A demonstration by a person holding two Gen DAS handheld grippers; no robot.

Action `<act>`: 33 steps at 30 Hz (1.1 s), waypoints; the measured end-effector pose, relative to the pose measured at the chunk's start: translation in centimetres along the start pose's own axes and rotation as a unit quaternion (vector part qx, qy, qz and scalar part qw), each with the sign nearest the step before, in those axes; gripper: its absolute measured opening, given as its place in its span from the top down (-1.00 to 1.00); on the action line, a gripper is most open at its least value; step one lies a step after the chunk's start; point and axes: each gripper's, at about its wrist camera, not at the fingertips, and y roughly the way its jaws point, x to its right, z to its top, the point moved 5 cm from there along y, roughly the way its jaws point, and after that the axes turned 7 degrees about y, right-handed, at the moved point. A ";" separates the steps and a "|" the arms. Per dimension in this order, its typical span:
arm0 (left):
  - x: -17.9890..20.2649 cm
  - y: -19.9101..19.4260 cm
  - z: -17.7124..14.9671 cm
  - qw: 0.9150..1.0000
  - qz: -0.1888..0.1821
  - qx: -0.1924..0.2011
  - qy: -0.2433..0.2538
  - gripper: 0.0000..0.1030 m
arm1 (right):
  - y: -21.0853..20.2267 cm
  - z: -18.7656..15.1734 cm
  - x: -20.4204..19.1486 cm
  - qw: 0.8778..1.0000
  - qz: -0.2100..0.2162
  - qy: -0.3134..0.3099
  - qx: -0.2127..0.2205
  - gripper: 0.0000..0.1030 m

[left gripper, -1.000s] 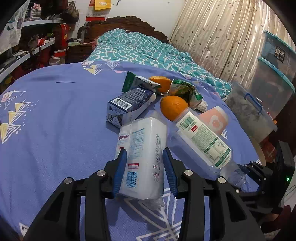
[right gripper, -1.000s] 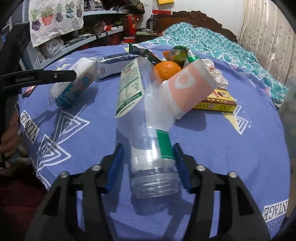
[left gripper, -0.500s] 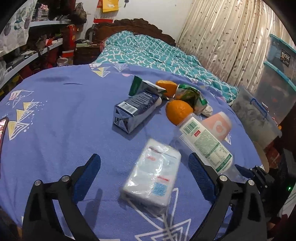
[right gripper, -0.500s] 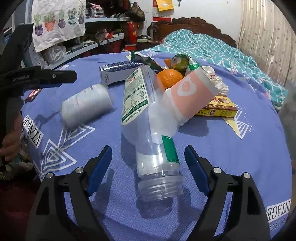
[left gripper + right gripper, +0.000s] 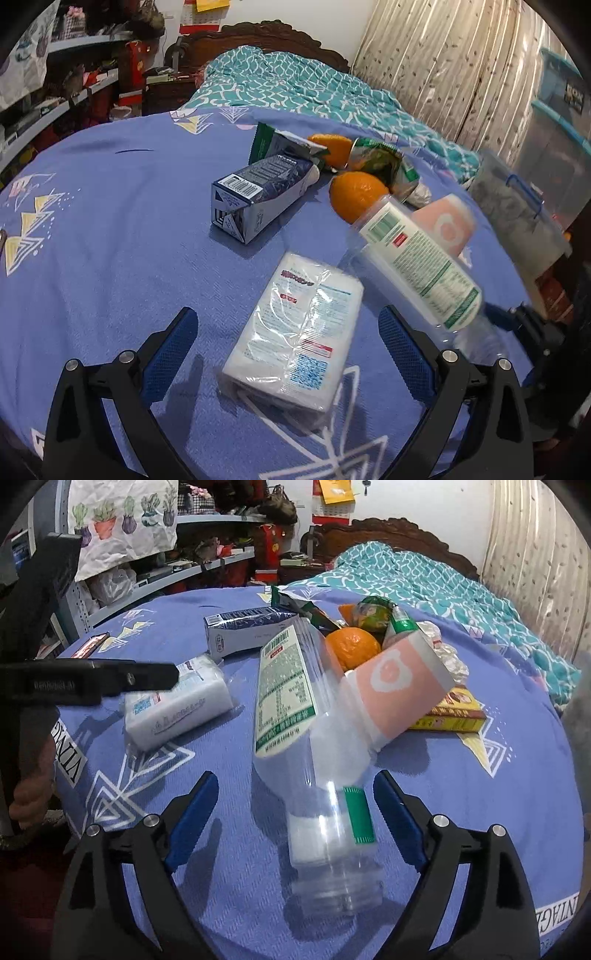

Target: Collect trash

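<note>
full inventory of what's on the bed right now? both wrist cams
tissue pack: 1, white in clear wrap, flat on the cloth between the left jaws, untouched
clear bottle: 1, transparent with green-white label, lying between the right jaws, untouched
pink cup: 1, pink and white, on its side against the bottle
carton: 1, dark blue and white, lying behind the tissue pack
oranges: 2, orange, behind the bottle
snack wrappers: at least 2, green, by the oranges
yellow box: 1, flat, under the cup's far end
bedspread: 1, blue with triangle prints
left gripper: black with blue pads, open, jaws just opened
right gripper: same, open, jaws just opened
</note>
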 end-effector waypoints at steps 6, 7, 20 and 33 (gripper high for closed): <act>-1.7 0.5 0.0 1.000 -0.029 -0.007 -0.005 0.37 | 0.5 0.2 0.0 1.000 0.002 0.006 -0.008 -0.70; -2.0 0.0 0.1 1.000 -0.021 0.001 -0.002 0.37 | 0.4 0.2 -0.1 1.000 0.001 0.005 -0.007 -0.70; -1.3 -4.0 1.4 0.996 -0.077 0.040 -0.006 0.37 | 0.2 0.3 0.2 0.999 0.030 0.012 -0.006 -0.21; 5.1 -3.7 3.4 0.987 -0.153 0.027 0.030 0.37 | -6.7 -3.6 5.0 0.995 0.051 0.067 0.053 -0.17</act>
